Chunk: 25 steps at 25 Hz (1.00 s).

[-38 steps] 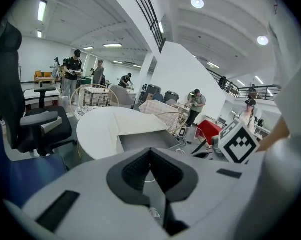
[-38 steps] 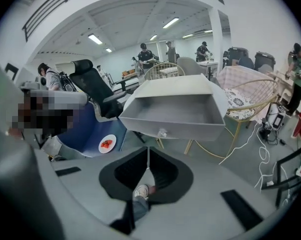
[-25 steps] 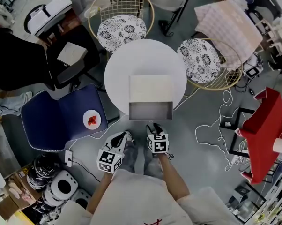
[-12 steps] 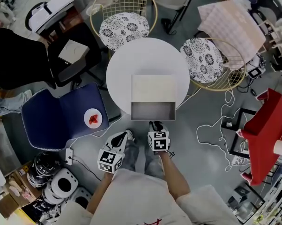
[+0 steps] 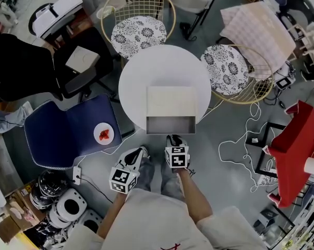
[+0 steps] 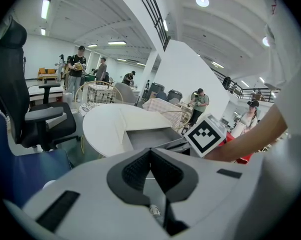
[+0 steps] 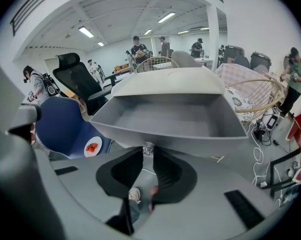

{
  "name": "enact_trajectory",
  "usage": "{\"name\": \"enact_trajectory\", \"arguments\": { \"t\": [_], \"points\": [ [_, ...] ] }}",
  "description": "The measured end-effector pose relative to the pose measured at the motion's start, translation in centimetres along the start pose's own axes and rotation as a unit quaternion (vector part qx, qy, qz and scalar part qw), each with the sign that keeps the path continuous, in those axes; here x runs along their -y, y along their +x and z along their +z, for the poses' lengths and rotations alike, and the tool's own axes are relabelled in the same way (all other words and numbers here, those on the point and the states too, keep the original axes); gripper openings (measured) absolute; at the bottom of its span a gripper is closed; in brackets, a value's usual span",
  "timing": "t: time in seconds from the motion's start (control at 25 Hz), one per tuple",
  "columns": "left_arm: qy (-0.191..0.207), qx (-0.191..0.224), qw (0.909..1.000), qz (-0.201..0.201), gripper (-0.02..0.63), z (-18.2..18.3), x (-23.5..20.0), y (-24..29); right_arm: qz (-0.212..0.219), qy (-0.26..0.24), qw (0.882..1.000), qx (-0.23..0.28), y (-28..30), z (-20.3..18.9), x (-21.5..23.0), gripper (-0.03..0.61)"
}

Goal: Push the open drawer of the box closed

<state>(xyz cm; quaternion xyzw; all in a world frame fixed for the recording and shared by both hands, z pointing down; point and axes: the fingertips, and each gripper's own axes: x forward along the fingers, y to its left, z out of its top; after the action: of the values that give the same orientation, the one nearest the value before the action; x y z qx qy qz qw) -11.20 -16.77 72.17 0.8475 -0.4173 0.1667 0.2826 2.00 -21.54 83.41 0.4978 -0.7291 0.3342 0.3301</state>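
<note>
Nothing done yet: on the round white worktop [image 5: 133, 82] the box [image 5: 171, 100] sits mid-surface with its grey drawer [image 5: 170, 125] pulled fully out toward the near edge, empty, so the whole push is left. The right tool [image 5: 172, 138] is right at the middle of the drawer's near front, narrowed to a pinch on the small knob [image 7: 148, 147] there. The left tool [image 5: 141, 151] hangs nearer and to the left, apart from the drawer, pressed together and empty.
</note>
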Motion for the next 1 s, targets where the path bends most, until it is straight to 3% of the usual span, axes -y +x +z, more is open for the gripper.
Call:
{"name": "enact_trajectory", "arguments": {
  "t": [0.6,1.0],
  "points": [
    [-0.003,-0.002,0.9999,0.014,0.012,-0.1,-0.3,-1.1,0.001,-0.017,1.0,0.012,3.4,6.7,2.4,0.074],
    [-0.003,-0.001,0.9999,0.015,0.012,-0.1,-0.3,-1.1,0.0,-0.017,1.0,0.018,3.7,6.9,2.4,0.074]
  ]
}}
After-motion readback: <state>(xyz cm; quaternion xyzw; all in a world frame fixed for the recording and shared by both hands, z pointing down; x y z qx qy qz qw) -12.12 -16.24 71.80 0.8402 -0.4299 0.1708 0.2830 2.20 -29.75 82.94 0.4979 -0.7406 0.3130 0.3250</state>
